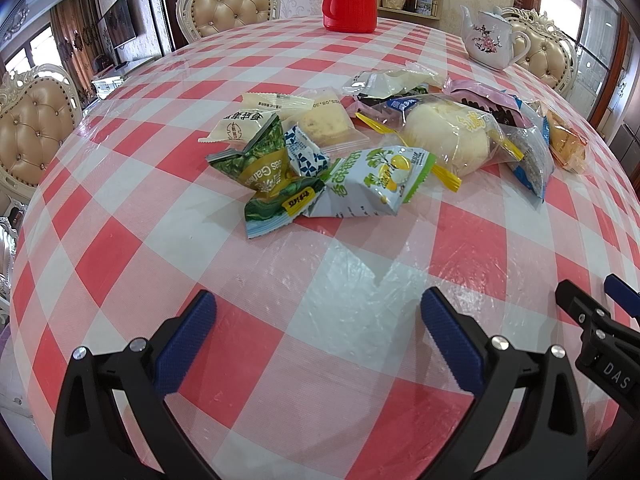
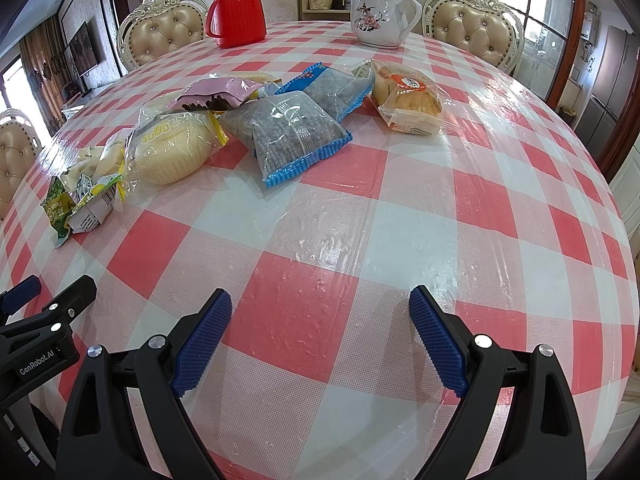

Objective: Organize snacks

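Observation:
Several wrapped snacks lie in a loose pile mid-table. In the left wrist view a green pea packet [image 1: 269,172], a pale green packet [image 1: 376,182] and a clear-wrapped round bun [image 1: 444,136] are nearest. In the right wrist view the bun [image 2: 170,152], a blue-edged dark snack bag [image 2: 292,132] and a wrapped bread [image 2: 404,98] show. My left gripper [image 1: 316,316] is open and empty, short of the pile. My right gripper [image 2: 320,312] is open and empty, over bare cloth. The right gripper's tip shows at the left view's right edge [image 1: 588,312].
The table [image 2: 440,240] has a red-and-white checked cloth under clear plastic. A red thermos [image 2: 236,8] and a white floral teapot [image 2: 380,14] stand at the far side. Padded chairs [image 1: 228,4] ring the table.

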A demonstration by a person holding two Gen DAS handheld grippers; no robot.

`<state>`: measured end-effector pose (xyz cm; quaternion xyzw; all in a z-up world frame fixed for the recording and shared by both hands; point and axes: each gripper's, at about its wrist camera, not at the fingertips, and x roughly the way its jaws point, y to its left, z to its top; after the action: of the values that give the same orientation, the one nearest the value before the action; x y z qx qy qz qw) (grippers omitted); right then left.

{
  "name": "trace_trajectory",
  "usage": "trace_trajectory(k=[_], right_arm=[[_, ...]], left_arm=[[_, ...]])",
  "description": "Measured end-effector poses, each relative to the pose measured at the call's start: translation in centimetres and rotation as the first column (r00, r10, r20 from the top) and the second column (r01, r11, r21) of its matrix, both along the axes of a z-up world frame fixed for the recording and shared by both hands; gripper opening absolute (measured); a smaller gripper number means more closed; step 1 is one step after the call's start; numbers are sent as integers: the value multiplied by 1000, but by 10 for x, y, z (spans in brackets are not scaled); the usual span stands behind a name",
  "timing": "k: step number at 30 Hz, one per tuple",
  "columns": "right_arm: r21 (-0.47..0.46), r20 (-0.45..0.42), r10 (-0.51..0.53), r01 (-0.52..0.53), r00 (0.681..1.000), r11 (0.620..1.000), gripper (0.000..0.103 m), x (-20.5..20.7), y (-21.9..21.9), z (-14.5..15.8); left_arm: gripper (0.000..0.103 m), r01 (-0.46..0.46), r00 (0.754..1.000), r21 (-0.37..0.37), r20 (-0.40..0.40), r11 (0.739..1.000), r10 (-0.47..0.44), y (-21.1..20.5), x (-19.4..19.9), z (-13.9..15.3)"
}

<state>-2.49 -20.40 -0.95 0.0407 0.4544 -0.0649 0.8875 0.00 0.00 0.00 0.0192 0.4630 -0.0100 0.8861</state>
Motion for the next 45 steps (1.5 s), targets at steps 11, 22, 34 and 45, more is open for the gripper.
trace_trajectory(k=[11,22,34,45], right_arm=[[0,0,0,0,1000,1000,87,0,0,0],[1,-12,29,-29,1000,1000,87,-1,0,0],[12,-43,199,-199,979,980,87,-2,-5,1],[137,101,142,-155,985,978,87,54,-33,28]], left_arm=[[102,0,1000,0,0,1000,0,0,0,0],[102,10,1000,0,-8,1000,-10,-1,3,0],[102,99,995,-8,-33,995,-99,5,-2,1],[102,-39,999,-171,28,985,44,53,-7,13]])
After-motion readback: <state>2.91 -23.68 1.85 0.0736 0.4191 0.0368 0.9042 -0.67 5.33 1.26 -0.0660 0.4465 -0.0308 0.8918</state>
